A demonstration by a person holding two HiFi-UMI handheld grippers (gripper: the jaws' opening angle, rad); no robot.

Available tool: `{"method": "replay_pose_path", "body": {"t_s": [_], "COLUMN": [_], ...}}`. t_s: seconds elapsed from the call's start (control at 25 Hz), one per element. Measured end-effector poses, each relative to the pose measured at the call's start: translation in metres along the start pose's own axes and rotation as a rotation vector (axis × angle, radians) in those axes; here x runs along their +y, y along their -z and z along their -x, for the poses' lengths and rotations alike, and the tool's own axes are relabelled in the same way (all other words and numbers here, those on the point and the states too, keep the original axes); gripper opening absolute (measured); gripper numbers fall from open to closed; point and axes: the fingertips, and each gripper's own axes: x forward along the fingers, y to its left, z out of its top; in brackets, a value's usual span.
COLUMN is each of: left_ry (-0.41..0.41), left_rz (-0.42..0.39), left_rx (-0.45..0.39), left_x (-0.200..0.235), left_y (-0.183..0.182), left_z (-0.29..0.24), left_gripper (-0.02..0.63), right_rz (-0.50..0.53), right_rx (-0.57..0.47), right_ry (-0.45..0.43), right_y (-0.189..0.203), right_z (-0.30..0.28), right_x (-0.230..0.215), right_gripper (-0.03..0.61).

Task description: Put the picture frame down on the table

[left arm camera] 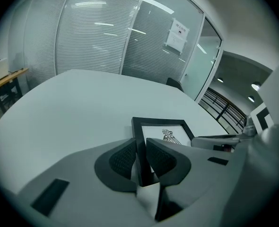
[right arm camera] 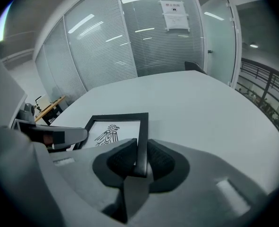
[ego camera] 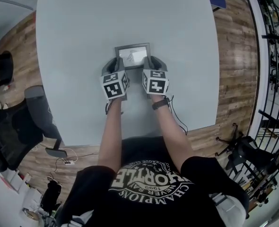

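A black picture frame [ego camera: 132,56] holding a white print of a bird figure is near the middle of the pale grey table [ego camera: 78,41], face up and about level. I cannot tell if it touches the tabletop. My left gripper [ego camera: 117,65] is shut on the frame's left rail, and in the left gripper view the frame [left arm camera: 164,132] runs between the ribbed pads [left arm camera: 123,159]. My right gripper [ego camera: 150,64] is shut on the right rail. Its own view shows the frame [right arm camera: 112,132] and the left gripper [right arm camera: 52,136] across from it.
The round-cornered table ends at a wooden floor [ego camera: 234,70]. A black office chair [ego camera: 16,126] stands at the left and another chair base [ego camera: 243,150] at the right by a railing. A glass partition with blinds [left arm camera: 97,32] lies beyond the table's far edge.
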Motion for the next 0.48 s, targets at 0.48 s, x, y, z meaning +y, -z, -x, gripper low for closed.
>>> {"method": "replay_pose_path", "body": {"t_s": [0.48], "left_ry": [-0.007], "left_rz": [-0.007], "left_rx": [0.022], "left_x": [0.003], "left_y": [0.011], "left_z": [-0.015], "left_gripper": [0.071], "right_rz": [0.019], "right_rx": [0.003], "right_ry": [0.022], "right_y": [0.007], "right_z": [-0.011], "right_x": [-0.004], "right_gripper": [0.069]}}
